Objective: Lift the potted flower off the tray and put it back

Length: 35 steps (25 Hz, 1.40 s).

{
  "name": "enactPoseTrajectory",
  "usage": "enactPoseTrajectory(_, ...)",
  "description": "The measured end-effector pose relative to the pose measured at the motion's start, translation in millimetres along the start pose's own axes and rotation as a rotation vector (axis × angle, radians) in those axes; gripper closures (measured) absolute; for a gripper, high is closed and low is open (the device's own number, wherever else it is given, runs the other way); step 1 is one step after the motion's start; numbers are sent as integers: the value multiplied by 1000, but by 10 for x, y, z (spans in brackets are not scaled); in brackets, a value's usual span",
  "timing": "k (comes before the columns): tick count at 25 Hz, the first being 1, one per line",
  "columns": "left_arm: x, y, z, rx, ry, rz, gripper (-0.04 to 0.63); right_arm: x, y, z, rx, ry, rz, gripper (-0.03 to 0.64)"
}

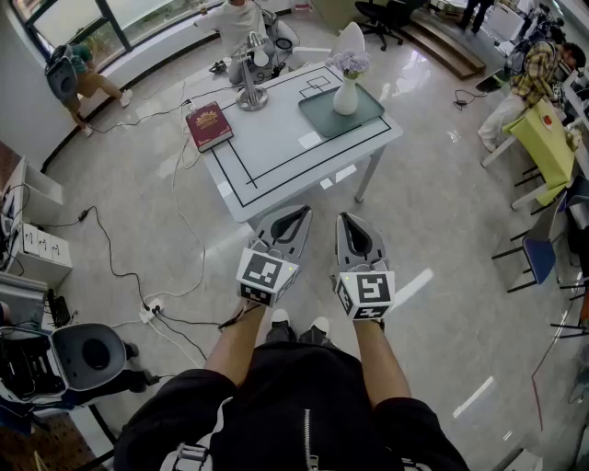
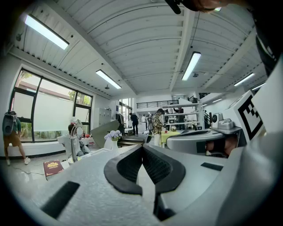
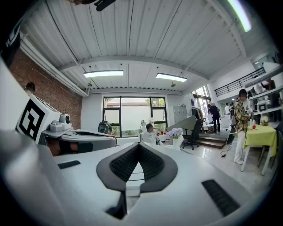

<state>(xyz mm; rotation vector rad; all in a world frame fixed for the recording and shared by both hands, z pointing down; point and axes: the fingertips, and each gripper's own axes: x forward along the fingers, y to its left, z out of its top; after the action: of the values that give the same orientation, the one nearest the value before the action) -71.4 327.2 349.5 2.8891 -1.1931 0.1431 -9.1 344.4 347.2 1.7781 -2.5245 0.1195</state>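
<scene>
**Nothing lifted yet**

The flower (image 1: pixel 347 83) stands on its tray (image 1: pixel 317 110) at the far corner of the desk (image 1: pixel 267 152), seemingly untouched. The left hand-held gripper (image 1: pixel 296 213) and right hand-held gripper (image 1: pixel 348 219) are both clenched on nothing, short of the desk. Lifting and returning remain. A red book (image 1: pixel 209 125) lies there too. The floor (image 1: pixel 433 212) is glossy, with cables (image 1: pixel 109 250) and windows (image 1: pixel 138 14) beyond.
</scene>
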Motion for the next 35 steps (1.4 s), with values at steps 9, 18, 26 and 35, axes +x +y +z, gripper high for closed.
enactPoseTrajectory(9,198,-205,-9,20,18,16,589,-82,-300,-49,22,2,15,609)
enactPoseTrajectory(18,638,-109,0,32,35,0,589,160,-554,-84,41,-5,20,609)
enactPoseTrajectory(26,1480,450,-191,-18,40,-32,589,1025,-997,-156,44,28,14,609)
enactPoseTrajectory(35,2594,1540,-101,-12,43,-73,589,2524,-1509,14,21,59,9,609)
